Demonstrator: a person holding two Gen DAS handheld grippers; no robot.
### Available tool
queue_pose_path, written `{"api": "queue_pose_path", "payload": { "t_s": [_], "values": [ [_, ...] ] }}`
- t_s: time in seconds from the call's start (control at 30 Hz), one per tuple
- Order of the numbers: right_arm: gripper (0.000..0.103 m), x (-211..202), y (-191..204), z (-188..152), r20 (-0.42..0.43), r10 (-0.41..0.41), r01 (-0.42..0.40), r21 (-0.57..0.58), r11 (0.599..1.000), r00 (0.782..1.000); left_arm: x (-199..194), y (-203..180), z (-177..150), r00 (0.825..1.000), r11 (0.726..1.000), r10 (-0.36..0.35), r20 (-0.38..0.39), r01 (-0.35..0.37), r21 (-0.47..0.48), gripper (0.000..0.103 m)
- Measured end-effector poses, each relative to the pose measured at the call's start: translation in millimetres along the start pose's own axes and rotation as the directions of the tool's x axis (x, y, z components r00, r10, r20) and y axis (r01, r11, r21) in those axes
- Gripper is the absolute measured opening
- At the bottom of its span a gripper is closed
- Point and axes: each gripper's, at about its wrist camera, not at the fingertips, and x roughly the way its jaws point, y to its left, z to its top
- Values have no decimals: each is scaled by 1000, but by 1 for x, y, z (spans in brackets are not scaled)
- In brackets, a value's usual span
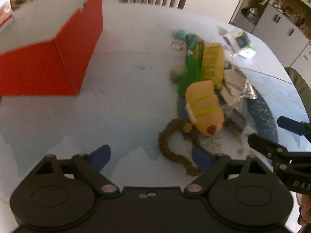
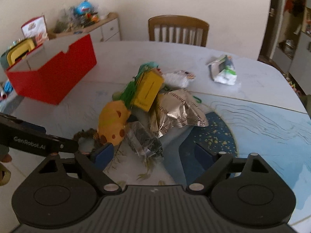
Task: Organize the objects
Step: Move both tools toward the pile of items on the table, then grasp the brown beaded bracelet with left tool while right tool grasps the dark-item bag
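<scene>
A pile of small things lies mid-table: an orange plush toy (image 1: 204, 108) (image 2: 112, 124), a yellow box (image 1: 211, 64) (image 2: 149, 89), green feathers (image 1: 190, 71), a silver foil bag (image 2: 175, 112) and a brown rope loop (image 1: 167, 149). My left gripper (image 1: 151, 155) hovers open at the pile's near left, the rope's end by its right pad. My right gripper (image 2: 153, 153) is open above a clear-wrapped dark item (image 2: 143, 141), touching nothing. It also shows at the right of the left wrist view (image 1: 272, 134). A red open box (image 1: 48, 58) (image 2: 54, 77) stands at the left.
A white packet (image 2: 223, 71) lies apart at the table's far right. A wooden chair (image 2: 176, 31) stands behind the table (image 1: 126, 101). A sideboard with clutter (image 2: 85, 23) is beyond the red box. Cabinets stand at the right.
</scene>
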Motion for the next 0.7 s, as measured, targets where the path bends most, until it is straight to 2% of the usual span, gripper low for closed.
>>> {"api": "queue_pose_path", "payload": {
  "t_s": [0.17, 0.27, 0.37, 0.43, 0.53, 0.6, 0.7],
  "values": [
    [75, 22, -5, 0, -38, 12, -13, -28, 1000, 999, 11, -7, 0, 999, 998, 36, 6, -36, 41, 78],
    [66, 29, -4, 1, -46, 25, -27, -44, 999, 999, 11, -12, 1, 999, 997, 41, 23, -43, 71, 70],
    [59, 32, -2, 2, -45, 40, -42, -61, 997, 998, 11, -17, 1, 998, 993, 51, 38, -55, 104, 57],
    [54, 34, 0, 3, -43, 46, -49, -76, 996, 998, 11, -20, 1, 998, 992, 51, 47, -56, 115, 44],
    [50, 36, 1, 5, -42, 50, -53, -74, 996, 998, 11, -24, 2, 996, 990, 61, 58, -68, 127, 29],
    [43, 37, 2, 6, -45, 56, -59, -69, 996, 997, 11, -27, 2, 996, 988, 62, 65, -71, 139, 22],
    [40, 38, 3, 7, -45, 54, -57, -64, 996, 998, 11, -30, 2, 995, 987, 60, 75, -71, 145, 10]
  ]
}}
